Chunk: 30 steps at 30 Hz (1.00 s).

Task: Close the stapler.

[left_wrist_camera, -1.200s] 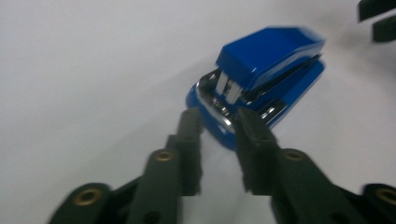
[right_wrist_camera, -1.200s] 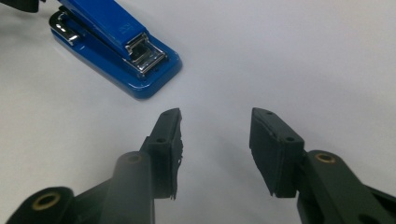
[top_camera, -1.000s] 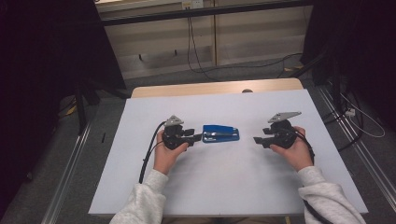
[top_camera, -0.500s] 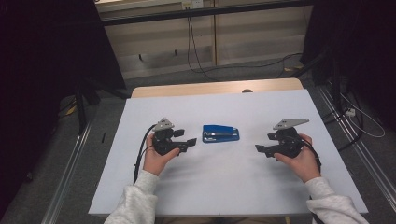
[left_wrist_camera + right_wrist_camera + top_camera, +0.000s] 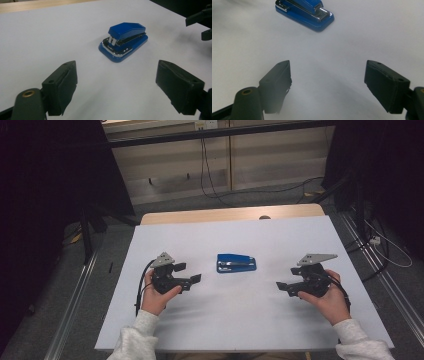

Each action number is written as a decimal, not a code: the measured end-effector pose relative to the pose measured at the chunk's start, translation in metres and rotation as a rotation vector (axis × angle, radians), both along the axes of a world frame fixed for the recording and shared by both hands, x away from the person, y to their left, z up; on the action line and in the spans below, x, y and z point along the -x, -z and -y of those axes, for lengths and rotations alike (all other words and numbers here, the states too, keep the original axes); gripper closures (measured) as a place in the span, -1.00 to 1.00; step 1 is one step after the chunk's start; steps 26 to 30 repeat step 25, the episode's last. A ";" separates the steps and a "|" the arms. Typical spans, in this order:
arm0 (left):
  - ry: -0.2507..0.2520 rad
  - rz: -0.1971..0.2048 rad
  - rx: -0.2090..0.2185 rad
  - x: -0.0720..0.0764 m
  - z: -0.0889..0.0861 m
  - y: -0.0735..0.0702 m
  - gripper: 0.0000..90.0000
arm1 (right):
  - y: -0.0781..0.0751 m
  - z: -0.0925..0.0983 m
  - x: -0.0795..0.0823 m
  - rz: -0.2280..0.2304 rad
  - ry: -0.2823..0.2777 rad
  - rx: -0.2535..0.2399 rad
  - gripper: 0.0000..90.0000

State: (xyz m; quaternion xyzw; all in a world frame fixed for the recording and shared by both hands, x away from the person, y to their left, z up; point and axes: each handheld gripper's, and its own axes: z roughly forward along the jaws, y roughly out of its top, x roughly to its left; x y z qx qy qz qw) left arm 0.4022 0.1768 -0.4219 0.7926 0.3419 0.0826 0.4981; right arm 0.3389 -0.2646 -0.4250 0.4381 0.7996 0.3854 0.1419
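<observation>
A blue stapler (image 5: 236,262) lies flat near the middle of the white table (image 5: 250,320). My left gripper (image 5: 189,273) is to its left, open and empty, jaws pointing toward it. In the left gripper view the stapler (image 5: 123,41) sits ahead of the wide-apart jaws of the left gripper (image 5: 123,87). My right gripper (image 5: 284,286) is to the stapler's right and a little nearer the person, also open and empty. The right gripper view shows the stapler (image 5: 305,12) far ahead at the top, beyond the right gripper (image 5: 335,87).
The white table ends in a wooden strip (image 5: 230,214) at its far side. Cables (image 5: 220,180) trail on the floor beyond, and metal rails (image 5: 75,300) run along both sides of the table. In the left gripper view, the other gripper's tips (image 5: 203,22) show at top right.
Both grippers have drawn back from the stapler, the left one leftward and the right one rightward and nearer the person. The stapler stays put on the table.
</observation>
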 end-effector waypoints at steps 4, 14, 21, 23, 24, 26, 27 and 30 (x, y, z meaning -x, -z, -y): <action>-0.017 0.013 -0.008 0.006 -0.009 -0.002 -0.71 | 0.000 -0.001 0.004 -0.001 -0.015 0.005 -0.57; -0.016 0.016 -0.040 0.025 -0.029 0.001 -0.76 | -0.001 -0.001 0.016 -0.006 -0.037 0.018 -0.63; -0.038 0.029 -0.037 0.040 -0.046 0.003 -0.77 | -0.001 0.002 0.024 -0.002 -0.040 0.020 -0.65; -0.048 0.034 -0.032 0.044 -0.051 0.003 -0.79 | -0.001 0.003 0.024 -0.001 -0.037 0.017 -0.65; -0.053 0.033 -0.020 0.046 -0.053 0.003 -0.79 | -0.002 0.003 0.025 -0.002 -0.037 0.016 -0.65; -0.059 0.034 -0.024 0.047 -0.055 0.004 -0.79 | -0.001 0.003 0.024 -0.003 -0.037 0.015 -0.65; -0.059 0.034 -0.024 0.047 -0.055 0.004 -0.79 | -0.001 0.003 0.024 -0.003 -0.037 0.015 -0.65; -0.059 0.034 -0.024 0.047 -0.055 0.004 -0.79 | -0.001 0.003 0.024 -0.003 -0.037 0.015 -0.65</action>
